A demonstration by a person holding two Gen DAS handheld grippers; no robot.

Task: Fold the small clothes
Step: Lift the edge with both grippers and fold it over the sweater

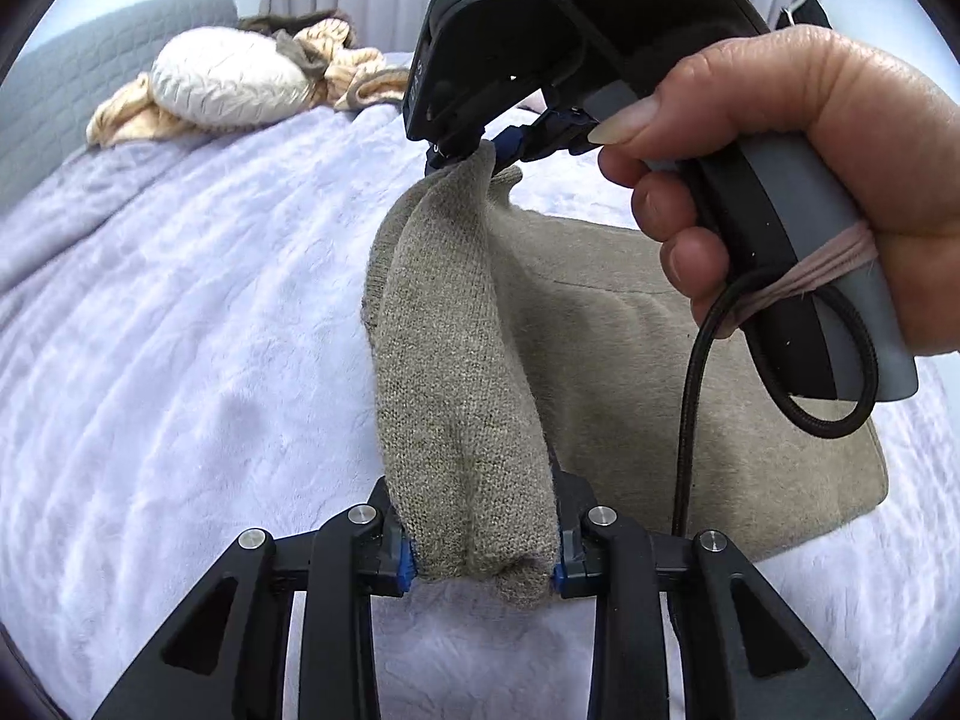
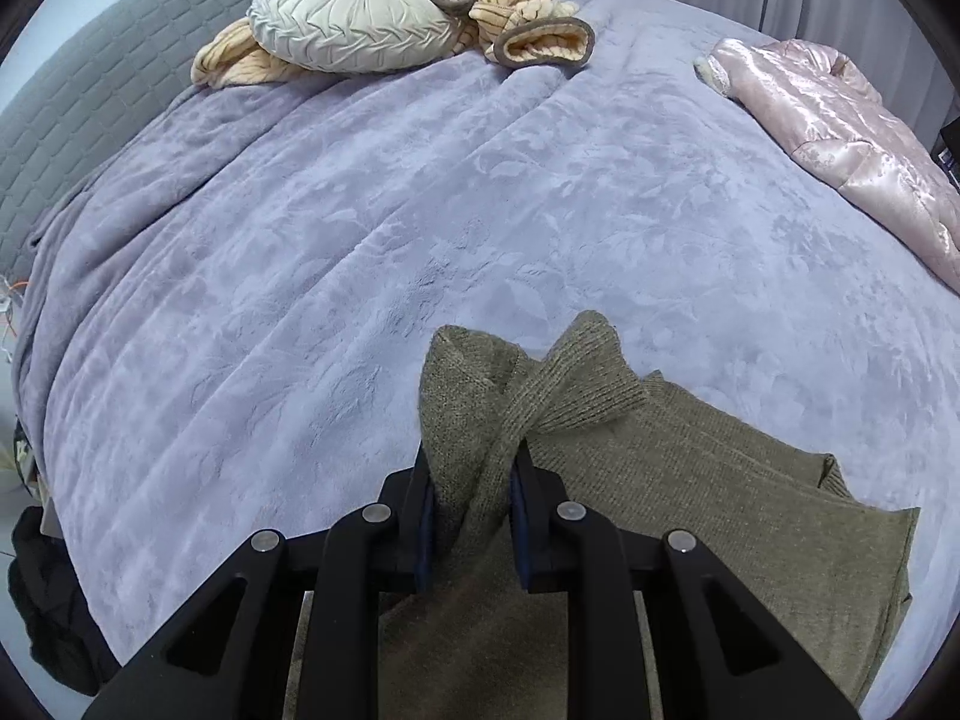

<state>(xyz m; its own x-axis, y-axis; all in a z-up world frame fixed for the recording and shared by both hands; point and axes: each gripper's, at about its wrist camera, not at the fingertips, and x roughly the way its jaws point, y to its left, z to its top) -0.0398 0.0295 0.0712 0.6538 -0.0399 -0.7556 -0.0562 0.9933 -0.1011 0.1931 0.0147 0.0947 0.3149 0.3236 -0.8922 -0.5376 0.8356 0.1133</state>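
A small grey-brown knitted sweater (image 1: 630, 330) lies partly on the lilac bed cover (image 1: 180, 330). One long edge of it is lifted off the bed. My left gripper (image 1: 483, 558) is shut on the near end of that lifted fold. My right gripper (image 1: 465, 153), held by a hand (image 1: 780, 168), is shut on the far end. In the right wrist view the right gripper (image 2: 471, 516) pinches a bunched part of the sweater (image 2: 690, 480), with the ribbed cuff or collar (image 2: 588, 372) sticking out past the fingers. The rest of the garment spreads to the right on the bed cover (image 2: 360, 240).
A round cream cushion (image 2: 354, 21) and a striped peach garment (image 2: 522, 18) lie at the head of the bed by the grey padded headboard (image 2: 90, 96). A shiny pink jacket (image 2: 852, 138) lies at the far right. A dark bundle (image 2: 54, 612) sits off the bed's left edge.
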